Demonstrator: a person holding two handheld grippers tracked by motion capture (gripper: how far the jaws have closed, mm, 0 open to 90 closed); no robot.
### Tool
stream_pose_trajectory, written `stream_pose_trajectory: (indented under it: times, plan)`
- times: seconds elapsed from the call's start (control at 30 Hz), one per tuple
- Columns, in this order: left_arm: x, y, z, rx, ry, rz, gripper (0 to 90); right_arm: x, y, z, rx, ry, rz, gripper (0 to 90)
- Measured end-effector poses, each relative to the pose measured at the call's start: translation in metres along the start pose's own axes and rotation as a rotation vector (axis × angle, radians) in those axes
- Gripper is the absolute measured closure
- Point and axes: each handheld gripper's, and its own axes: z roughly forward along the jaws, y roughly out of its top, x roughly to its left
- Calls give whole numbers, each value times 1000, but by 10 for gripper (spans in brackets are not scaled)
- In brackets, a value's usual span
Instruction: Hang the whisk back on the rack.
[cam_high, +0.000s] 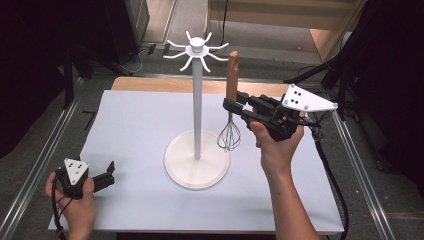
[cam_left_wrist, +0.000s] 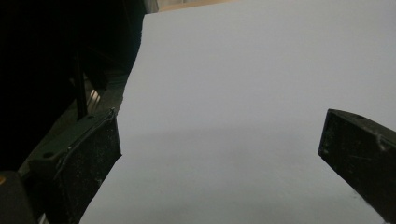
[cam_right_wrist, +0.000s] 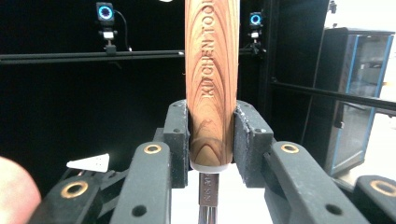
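A whisk with a wooden handle (cam_high: 232, 75) and wire head (cam_high: 229, 136) hangs upright, held above the table to the right of a white hook stand (cam_high: 197, 105). My right gripper (cam_high: 231, 103) is shut on the lower end of the handle; in the right gripper view both pads press the wooden handle (cam_right_wrist: 211, 88) and the metal neck (cam_right_wrist: 208, 196) drops below them. The wire head hovers by the stand's round base (cam_high: 196, 167). My left gripper (cam_high: 106, 176) rests low at the table's front left, open, with nothing between its jaws over the white sheet (cam_left_wrist: 243, 93).
The stand's top carries several curved white hooks (cam_high: 196, 49). The white table sheet (cam_high: 140, 120) ends at metal rails (cam_high: 45, 160) on both sides. Dark space and tripod legs (cam_high: 320, 72) lie beyond the far edge.
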Motion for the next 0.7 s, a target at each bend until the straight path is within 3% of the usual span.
stream_pose_trajectory:
  times: [0.7]
  plan:
    - [0,0,0,-1,0,-4,0,-8,-1,8,13,56,26,708]
